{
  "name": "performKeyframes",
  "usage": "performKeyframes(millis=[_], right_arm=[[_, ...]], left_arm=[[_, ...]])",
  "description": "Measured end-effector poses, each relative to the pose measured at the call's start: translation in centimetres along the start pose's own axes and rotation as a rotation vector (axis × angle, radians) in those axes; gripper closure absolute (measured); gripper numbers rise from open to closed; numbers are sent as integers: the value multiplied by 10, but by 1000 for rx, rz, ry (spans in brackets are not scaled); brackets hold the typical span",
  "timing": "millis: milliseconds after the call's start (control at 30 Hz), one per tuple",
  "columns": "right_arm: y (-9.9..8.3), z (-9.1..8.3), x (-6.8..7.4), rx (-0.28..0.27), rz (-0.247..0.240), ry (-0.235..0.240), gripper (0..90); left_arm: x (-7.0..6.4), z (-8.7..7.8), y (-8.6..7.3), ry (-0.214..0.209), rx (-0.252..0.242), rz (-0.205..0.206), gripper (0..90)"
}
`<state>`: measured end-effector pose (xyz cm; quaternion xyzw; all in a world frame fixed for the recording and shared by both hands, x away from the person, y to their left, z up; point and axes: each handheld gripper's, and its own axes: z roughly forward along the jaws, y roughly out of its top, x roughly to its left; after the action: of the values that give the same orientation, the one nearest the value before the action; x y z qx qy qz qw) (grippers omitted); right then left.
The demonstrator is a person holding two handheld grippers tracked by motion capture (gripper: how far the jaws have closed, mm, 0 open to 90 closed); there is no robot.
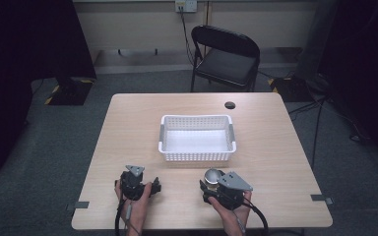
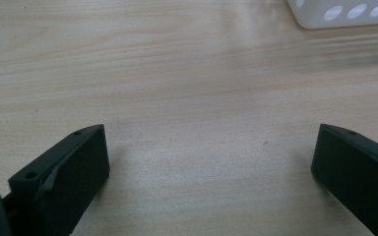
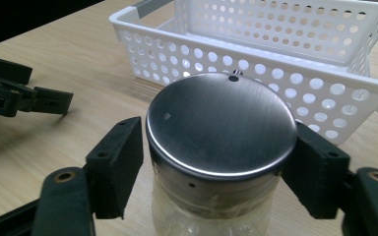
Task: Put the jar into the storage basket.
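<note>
A glass jar with a round brushed-metal lid (image 3: 220, 118) stands on the wooden table (image 1: 128, 128), just in front of the white perforated basket (image 1: 197, 156). My right gripper (image 3: 219, 147) is shut on the jar, one black jaw pressed to each side of the lid. From the high view, the jar (image 1: 212, 175) sits at the front tip of the right gripper (image 1: 213, 183). My left gripper (image 2: 210, 140) rests low over bare wood, open wide with nothing between its jaws; in the high view the left gripper (image 1: 145, 185) is front left.
The basket (image 3: 256, 64) looks empty, and its corner (image 2: 344, 12) lies ahead and to the right of the left gripper. A small black round object (image 1: 230, 104) lies near the table's far edge. A black folding chair (image 1: 225, 56) stands behind the table.
</note>
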<state>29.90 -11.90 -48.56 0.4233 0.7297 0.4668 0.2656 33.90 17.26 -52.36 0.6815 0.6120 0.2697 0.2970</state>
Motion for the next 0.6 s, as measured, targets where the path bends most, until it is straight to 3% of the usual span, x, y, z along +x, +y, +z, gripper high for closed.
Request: performKeyframes(millis=[600], right_arm=[[2,3,-2,14,11,-1,372]], left_arm=[[0,0,0,0,0,0,4]])
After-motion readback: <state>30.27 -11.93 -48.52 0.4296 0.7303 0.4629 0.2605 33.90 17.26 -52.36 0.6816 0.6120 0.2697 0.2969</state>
